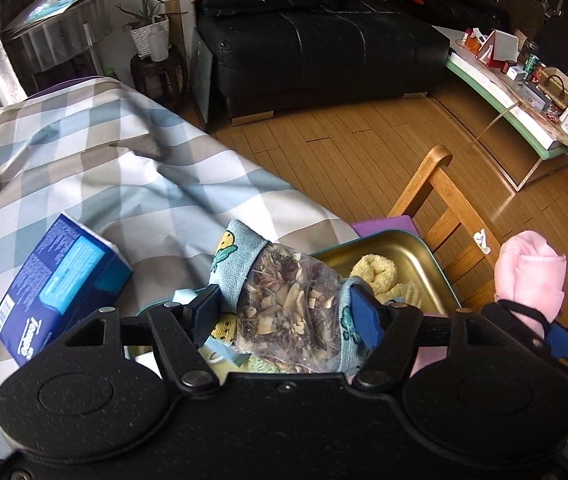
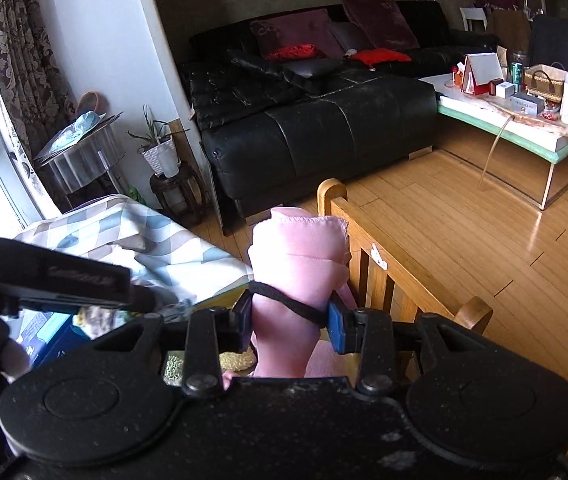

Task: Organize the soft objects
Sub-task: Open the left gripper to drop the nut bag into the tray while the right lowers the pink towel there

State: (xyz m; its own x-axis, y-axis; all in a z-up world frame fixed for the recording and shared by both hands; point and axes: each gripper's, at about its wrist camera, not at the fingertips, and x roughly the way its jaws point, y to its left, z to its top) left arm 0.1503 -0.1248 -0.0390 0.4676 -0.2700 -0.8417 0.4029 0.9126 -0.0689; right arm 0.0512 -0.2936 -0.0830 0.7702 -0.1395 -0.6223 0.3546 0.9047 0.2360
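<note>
My left gripper (image 1: 290,312) is shut on a light blue printed cloth pouch (image 1: 239,256) with a clear window full of dried herbs, held above a golden metal tray (image 1: 416,248). A yellow fluffy cloth (image 1: 376,272) lies in the tray. My right gripper (image 2: 290,320) is shut on a rolled pink cloth (image 2: 300,256) bound by a black band. The pink cloth also shows at the right of the left wrist view (image 1: 530,272). The left gripper body crosses the left side of the right wrist view (image 2: 55,276).
The tray sits on a table with a blue, grey and white checked cloth (image 1: 83,168). A blue tissue box (image 1: 59,284) lies left of the tray. A wooden chair back (image 2: 384,264) stands right of the table. A black sofa (image 1: 316,48) and a cluttered coffee table (image 2: 524,120) stand beyond.
</note>
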